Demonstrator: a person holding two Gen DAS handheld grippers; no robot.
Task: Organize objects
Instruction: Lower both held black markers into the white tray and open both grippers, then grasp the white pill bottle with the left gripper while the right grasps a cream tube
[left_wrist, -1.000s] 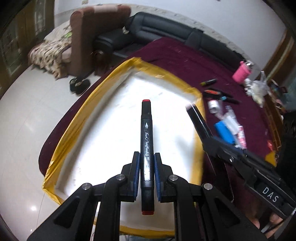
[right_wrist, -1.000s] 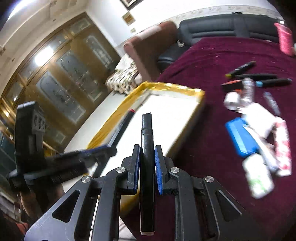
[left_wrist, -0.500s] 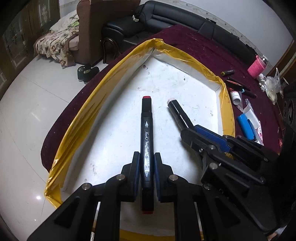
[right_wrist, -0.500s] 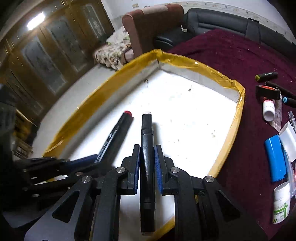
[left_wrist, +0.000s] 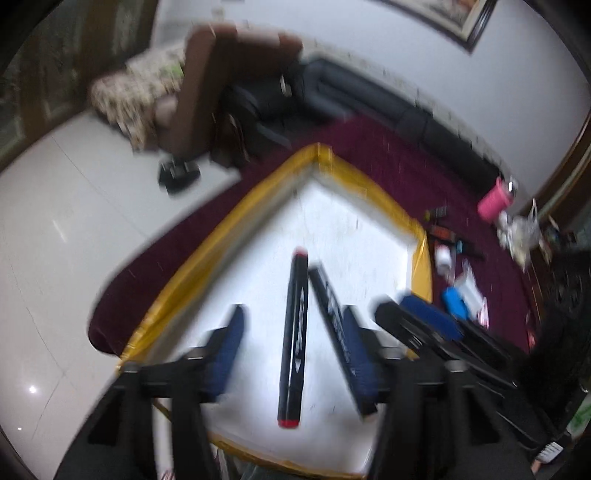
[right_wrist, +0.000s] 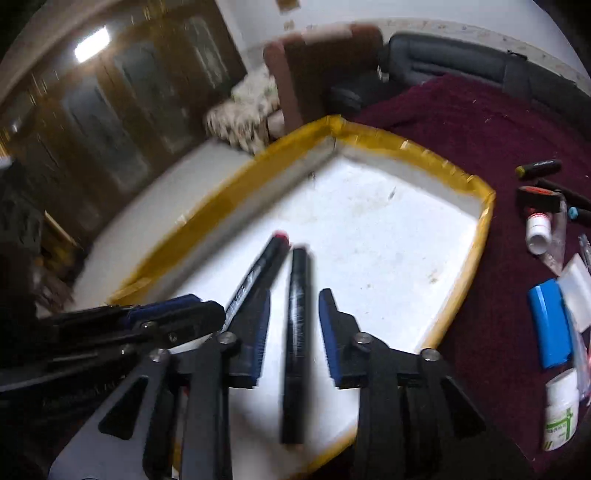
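Yellow-taped white tray (left_wrist: 373, 192) is seen holding a red-capped marker (left_wrist: 294, 339) and a black marker (right_wrist: 296, 332), each lying loose between the just-opened, spread jaws of the left gripper (left_wrist: 295, 350) and right gripper (right_wrist: 293, 332).

A: Hardware check on both handhelds?

B: Left gripper (left_wrist: 293, 328): matte black angular frame with triangular cut-outs, two silver round screw heads up top, dark blue pads (left_wrist: 231, 332) lining the fingers' inner faces.

A: Right one?

B: Right gripper (right_wrist: 293, 325): same build, black struts, four silver screw heads across the linkage, blue ribbed pads (right_wrist: 328, 332). Seen from the left camera it is a stack of black bars with a blue pad.

A: Markings?

B: Too blurred to read.
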